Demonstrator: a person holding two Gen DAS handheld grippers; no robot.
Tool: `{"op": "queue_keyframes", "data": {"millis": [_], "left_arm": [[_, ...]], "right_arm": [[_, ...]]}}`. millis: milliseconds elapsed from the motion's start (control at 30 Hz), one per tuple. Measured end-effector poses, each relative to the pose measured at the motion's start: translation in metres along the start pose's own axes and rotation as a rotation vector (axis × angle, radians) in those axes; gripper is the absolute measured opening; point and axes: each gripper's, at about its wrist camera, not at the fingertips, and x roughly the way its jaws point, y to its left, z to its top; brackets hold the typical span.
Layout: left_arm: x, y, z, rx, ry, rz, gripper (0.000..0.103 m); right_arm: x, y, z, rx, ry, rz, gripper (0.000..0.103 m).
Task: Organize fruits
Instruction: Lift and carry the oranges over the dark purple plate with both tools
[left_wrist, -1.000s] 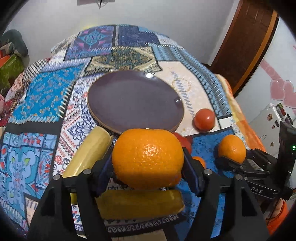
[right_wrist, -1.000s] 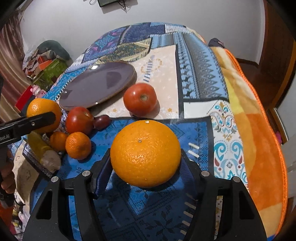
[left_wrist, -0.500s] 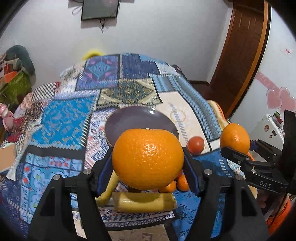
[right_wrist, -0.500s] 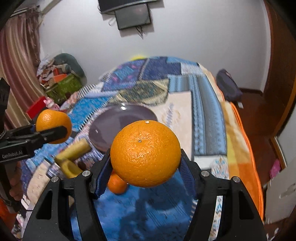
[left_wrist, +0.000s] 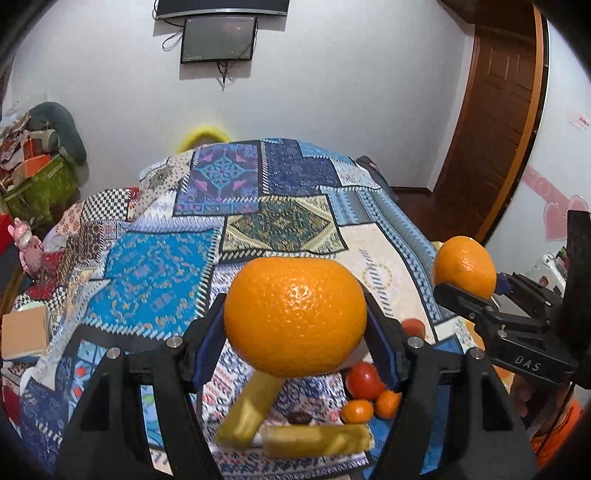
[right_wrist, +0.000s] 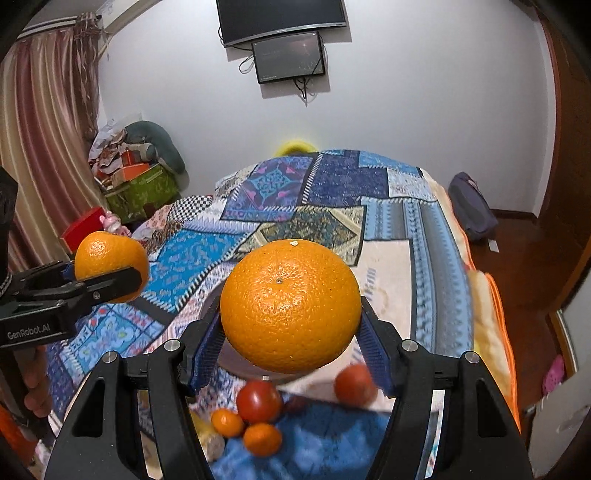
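Now both grippers hang high above the patchwork quilt (left_wrist: 155, 269), each clamped on a fruit. The left gripper (left_wrist: 295, 314) has its jaws spread wide and pressed against the sides of a large orange (left_wrist: 295, 314). The right gripper (right_wrist: 290, 310) grips a second orange (right_wrist: 290, 310) the same way, blue pads (right_wrist: 373, 354) tight against the peel.

On the quilt below them lie the other fruits: two red tomatoes (right_wrist: 258, 401) (right_wrist: 354, 384), two small tangerines (right_wrist: 226, 422) (right_wrist: 262, 439) touching the nearer tomato, a dark date-like fruit (left_wrist: 299, 418), and two pale yellow sticks (left_wrist: 317, 439) (left_wrist: 249, 408) just beside them. A dark plate (right_wrist: 231, 360) sits on the quilt, mostly hidden behind the right gripper's orange.
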Motion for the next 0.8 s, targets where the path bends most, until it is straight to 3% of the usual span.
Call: {"op": "queue_keyframes", "data": {"millis": [233,800], "left_arm": [[0.024,0.01,0.015,0.012,0.006,0.033,0.068],[0.123,0.028,0.006,0.014,0.172,0.041,0.068]], "right_arm": [[0.03,0.002,0.008,-0.009,0.027,0.014,0.064],[0.111,-0.007,-0.012,-0.011,0.221,0.054,0.064]]}}
